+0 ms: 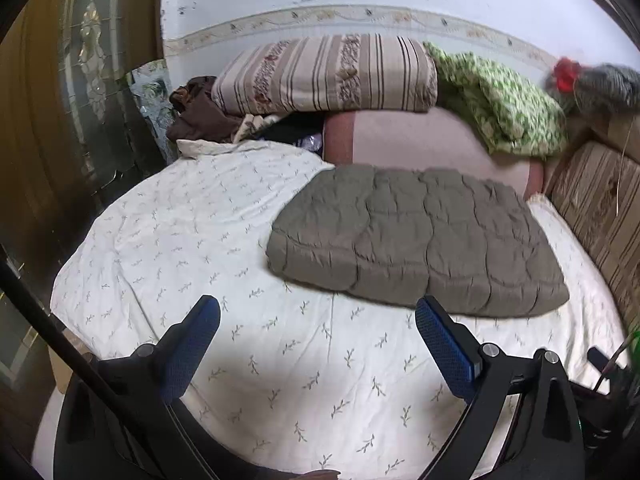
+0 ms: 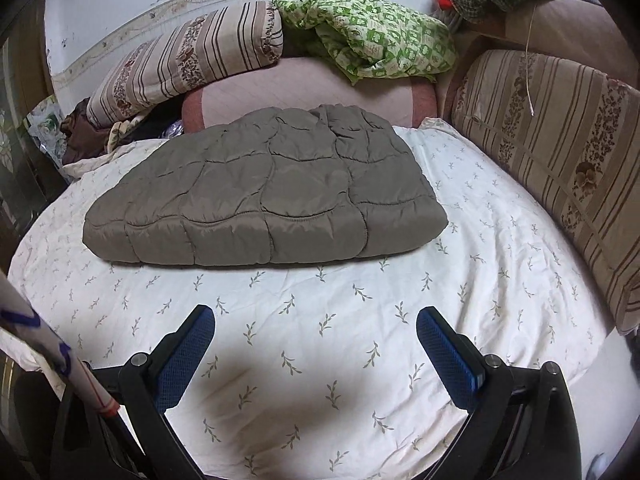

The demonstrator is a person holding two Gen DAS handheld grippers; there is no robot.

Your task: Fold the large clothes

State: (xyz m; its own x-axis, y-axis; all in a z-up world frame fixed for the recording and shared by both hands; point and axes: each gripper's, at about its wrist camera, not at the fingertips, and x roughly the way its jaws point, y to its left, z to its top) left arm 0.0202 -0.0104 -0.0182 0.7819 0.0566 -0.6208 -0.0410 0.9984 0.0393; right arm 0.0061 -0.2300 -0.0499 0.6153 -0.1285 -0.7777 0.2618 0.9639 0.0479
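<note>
A grey-brown quilted padded garment lies folded into a flat rectangle on the white leaf-print bedsheet. In the right wrist view the garment lies across the middle of the bed, ahead of the fingers. My left gripper is open and empty above the sheet, just short of the garment's near edge. My right gripper is open and empty above the bedsheet, a little back from the garment.
A striped rolled quilt and a green patterned blanket lie at the head of the bed on a pink cushion. A striped bolster lines the right side. Brown clothes sit at the far left. A dark cabinet stands left.
</note>
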